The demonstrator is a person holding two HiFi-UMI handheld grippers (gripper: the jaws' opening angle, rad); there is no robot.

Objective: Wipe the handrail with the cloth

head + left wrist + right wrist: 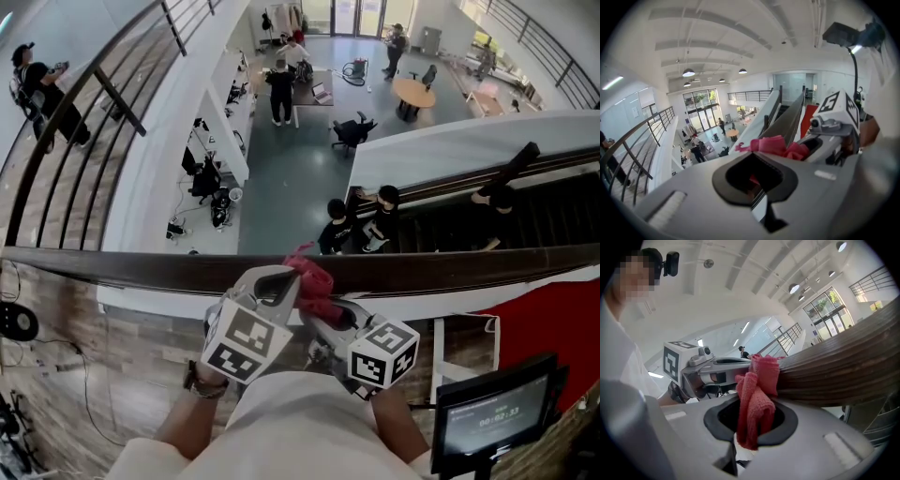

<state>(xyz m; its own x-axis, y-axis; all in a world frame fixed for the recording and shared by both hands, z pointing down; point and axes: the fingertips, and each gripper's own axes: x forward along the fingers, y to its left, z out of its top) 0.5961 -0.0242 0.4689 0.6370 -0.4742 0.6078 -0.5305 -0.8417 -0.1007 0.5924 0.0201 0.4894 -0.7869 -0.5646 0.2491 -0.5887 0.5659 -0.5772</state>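
One red cloth [312, 275] on handrail [141, 267], right gripper [317, 307] clamping it, monitor [492, 412] beside

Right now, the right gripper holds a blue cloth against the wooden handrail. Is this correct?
No, the cloth is pink-red, not blue. The right gripper view shows it: the right gripper holds the cloth against the wooden handrail.

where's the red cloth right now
Head view, centre: the cloth is bunched on the dark handrail, gripped in the right tool with the left tool closed on its other end.
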